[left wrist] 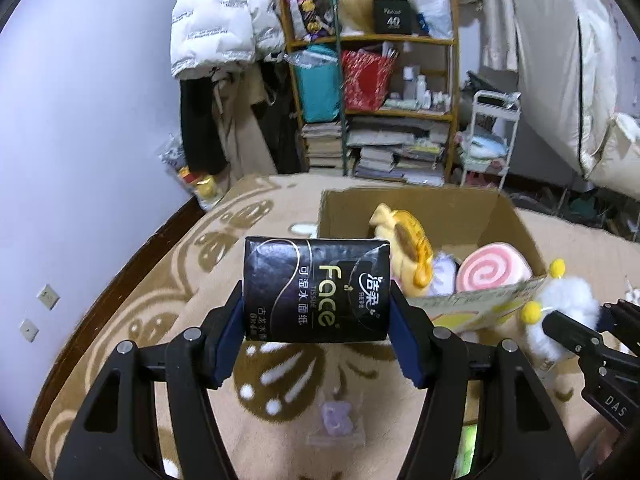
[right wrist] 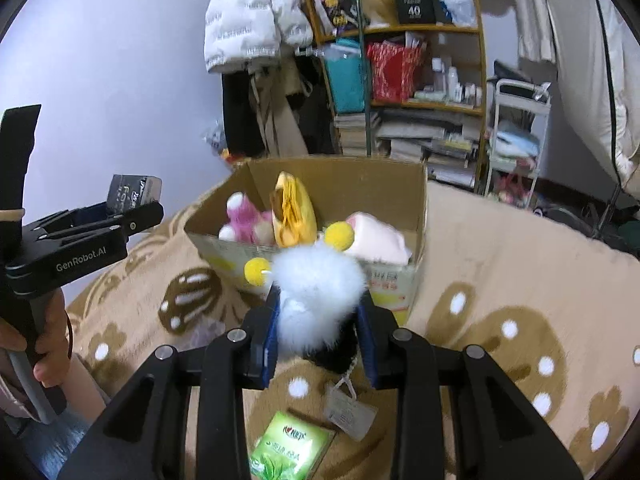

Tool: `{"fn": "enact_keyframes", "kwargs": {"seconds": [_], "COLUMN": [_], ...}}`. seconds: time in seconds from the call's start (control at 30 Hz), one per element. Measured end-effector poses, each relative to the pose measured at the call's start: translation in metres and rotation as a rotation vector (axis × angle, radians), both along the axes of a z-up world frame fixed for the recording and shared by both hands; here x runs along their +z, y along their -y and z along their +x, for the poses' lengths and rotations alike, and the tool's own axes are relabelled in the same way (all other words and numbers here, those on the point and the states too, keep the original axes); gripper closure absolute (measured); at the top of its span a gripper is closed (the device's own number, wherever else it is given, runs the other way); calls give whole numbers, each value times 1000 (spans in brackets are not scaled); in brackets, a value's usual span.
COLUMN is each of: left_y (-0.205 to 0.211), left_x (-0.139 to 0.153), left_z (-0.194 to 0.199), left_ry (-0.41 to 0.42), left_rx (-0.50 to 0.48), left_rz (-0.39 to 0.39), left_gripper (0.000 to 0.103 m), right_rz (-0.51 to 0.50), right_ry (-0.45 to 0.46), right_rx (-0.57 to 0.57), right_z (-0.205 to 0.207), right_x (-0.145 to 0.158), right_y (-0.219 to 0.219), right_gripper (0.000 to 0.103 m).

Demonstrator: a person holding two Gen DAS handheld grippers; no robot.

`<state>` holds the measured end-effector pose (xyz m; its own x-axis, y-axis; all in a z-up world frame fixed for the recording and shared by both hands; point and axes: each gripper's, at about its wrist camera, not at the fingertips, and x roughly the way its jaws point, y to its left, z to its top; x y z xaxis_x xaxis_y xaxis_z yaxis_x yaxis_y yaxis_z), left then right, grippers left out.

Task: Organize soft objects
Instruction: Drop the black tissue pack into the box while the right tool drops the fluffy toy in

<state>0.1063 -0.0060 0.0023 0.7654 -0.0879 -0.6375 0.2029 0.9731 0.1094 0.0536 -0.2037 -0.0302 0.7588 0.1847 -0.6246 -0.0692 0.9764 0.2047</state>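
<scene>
above the patterned blanket (left wrist: 168,280) you've got both loads lifted: the left gripper (left wrist: 316,316) is clamped on the black tissue pack (left wrist: 316,288), the right gripper (right wrist: 318,330) pinches the white fluffy toy (right wrist: 316,288). next, i'd say, carry each over the cardboard box (right wrist: 416,200) (already holding plush toys) and release. pack reads "face tissue"; the left gripper's body reads "genrobot.ai".

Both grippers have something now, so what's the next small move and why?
Probably carry the left gripper forward over the cardboard box and release there. It is clamped on the black tissue pack, short of the open box, which already holds plush toys; the right gripper holds the white fluffy toy.
</scene>
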Motion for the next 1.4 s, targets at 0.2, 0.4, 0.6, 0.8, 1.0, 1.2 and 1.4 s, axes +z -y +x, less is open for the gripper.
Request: {"fn": "enact_keyframes", "kwargs": {"seconds": [0.2,0.4,0.6,0.8,1.0,1.2,1.4], "left_y": [6,16,24,27,29,34,43], "left_x": [15,18,20,10,-2,-9,-14], "left_z": [6,31,48,66,80,89,91], "left_ry": [88,75,90,64,42,15,-1], "left_rx": [-42,-57,-86,-94,-81,-86,-119], "left_rz": [8,-47,-48,-43,-33,-55,-53], "left_gripper": [40,40,40,40,40,40,39], "right_rz": [26,46,42,50,56,91,104], "right_ry": [48,87,125,157,150,151,176], "right_rx": [-12,-26,-25,-18,-7,-2,3], "right_z": [7,20,33,57,77,90,98], "right_x": [13,19,31,38,31,28,32], "right_y": [8,16,18,20,21,24,27], "right_gripper": [68,68,68,68,68,68,68]}}
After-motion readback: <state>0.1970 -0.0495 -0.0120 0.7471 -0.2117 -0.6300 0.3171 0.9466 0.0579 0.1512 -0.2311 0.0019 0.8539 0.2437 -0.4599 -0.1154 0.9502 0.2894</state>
